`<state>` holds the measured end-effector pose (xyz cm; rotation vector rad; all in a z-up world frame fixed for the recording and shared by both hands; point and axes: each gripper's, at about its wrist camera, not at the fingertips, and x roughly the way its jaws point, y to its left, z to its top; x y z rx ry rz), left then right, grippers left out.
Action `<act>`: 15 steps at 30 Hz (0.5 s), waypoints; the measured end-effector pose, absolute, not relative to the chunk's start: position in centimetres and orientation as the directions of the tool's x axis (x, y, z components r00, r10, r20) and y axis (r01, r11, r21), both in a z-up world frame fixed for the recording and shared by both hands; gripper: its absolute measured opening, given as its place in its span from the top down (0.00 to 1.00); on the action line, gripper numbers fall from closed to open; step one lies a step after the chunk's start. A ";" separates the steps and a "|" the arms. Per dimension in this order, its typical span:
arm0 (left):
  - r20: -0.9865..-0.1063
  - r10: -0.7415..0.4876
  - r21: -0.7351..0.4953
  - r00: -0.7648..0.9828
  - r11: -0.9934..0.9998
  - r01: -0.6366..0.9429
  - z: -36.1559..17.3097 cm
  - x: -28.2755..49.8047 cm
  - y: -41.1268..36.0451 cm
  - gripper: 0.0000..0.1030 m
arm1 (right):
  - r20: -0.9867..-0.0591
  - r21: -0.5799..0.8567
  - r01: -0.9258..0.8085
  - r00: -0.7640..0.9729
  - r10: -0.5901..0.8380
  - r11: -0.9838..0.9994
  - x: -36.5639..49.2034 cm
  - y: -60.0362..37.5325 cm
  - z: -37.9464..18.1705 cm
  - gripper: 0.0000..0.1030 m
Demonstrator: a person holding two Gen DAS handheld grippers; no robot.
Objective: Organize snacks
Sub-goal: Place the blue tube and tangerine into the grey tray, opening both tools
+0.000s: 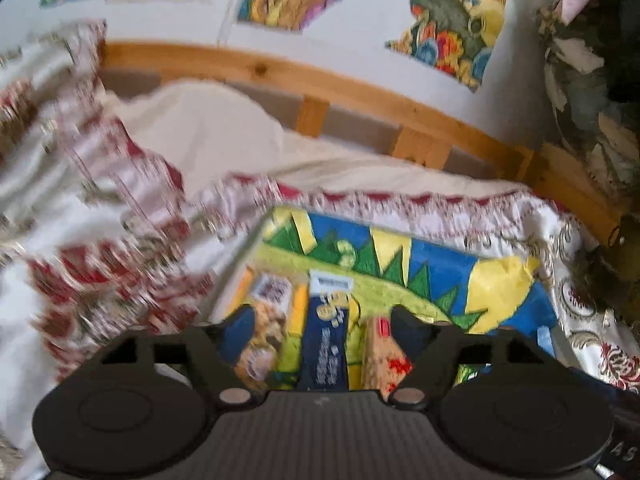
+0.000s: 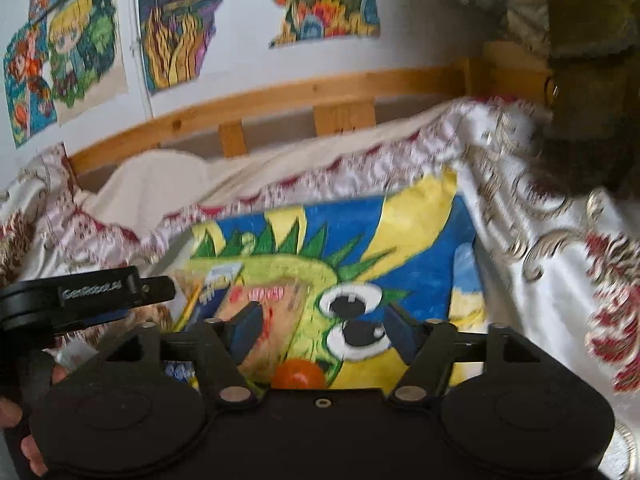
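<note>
Blue, yellow and green paint covers the picture board [image 1: 440, 276] that lies on the bed [image 1: 120, 240], and the snacks lie on its near part. In the left wrist view the left claw [image 1: 324, 320] is spread wide with nothing between its fingers; beyond it lie a cookie packet [image 1: 266, 320], a dark blue packet [image 1: 326, 340] and an orange-beige packet [image 1: 380, 352], side by side. The right claw [image 2: 322, 324] is also wide open and empty, hovering near the orange-beige packet [image 2: 272, 312]. I judge that no packet is taken yet. The risk is that both claws work close together: the right view shows the left claw's body [image 2: 80, 296] just beside it, so they could knock each other or push a neighbouring packet. The soft bedcover may let the board tilt under pressure. Both views are blurred. Only the right view shows the painted eyes [image 2: 352, 320], an orange round thing [image 2: 298, 374] near the claw's base, and the gloved hand [image 2: 24, 420]; only the left view shows all three packets clearly.
</note>
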<state>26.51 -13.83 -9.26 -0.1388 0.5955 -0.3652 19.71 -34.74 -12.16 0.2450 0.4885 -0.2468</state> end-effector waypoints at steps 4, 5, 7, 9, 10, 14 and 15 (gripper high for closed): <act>-0.474 -0.361 -0.198 0.803 0.933 0.302 -6.5 24.9 -13.3 0.08 | -0.402 0.156 0.280 0.894 -0.198 0.947 17.8 -34.6 -9.7 0.17; -0.460 -0.357 -0.190 0.813 0.934 0.302 -5.8 24.4 -13.0 0.06 | -0.383 0.152 0.278 0.901 -0.203 0.949 17.3 -34.6 -9.2 0.15; -0.422 -0.346 -0.177 0.838 0.938 0.298 -4.6 23.1 -12.5 0.01 | -0.339 0.145 0.275 0.916 -0.213 0.951 16.2 -34.5 -8.1 0.10; -0.385 -0.347 -0.170 0.856 0.938 0.304 -3.5 22.1 -12.0 0.01 | -0.297 0.137 0.271 0.929 -0.221 0.953 15.0 -34.3 -7.0 0.07; -0.371 -0.350 -0.172 0.860 0.936 0.306 -3.0 21.6 -11.7 0.01 | -0.280 0.133 0.270 0.933 -0.225 0.954 14.4 -34.2 -6.6 0.06; -0.326 -0.350 -0.203 0.878 0.933 0.297 -1.1 19.4 -10.3 0.01 | -0.221 0.120 0.248 0.951 -0.218 0.961 12.1 -33.5 -5.0 0.02; -0.313 -0.349 -0.207 0.883 0.933 0.296 -0.7 18.7 -9.9 0.01 | -0.209 0.116 0.243 0.954 -0.216 0.963 11.6 -33.3 -4.7 0.01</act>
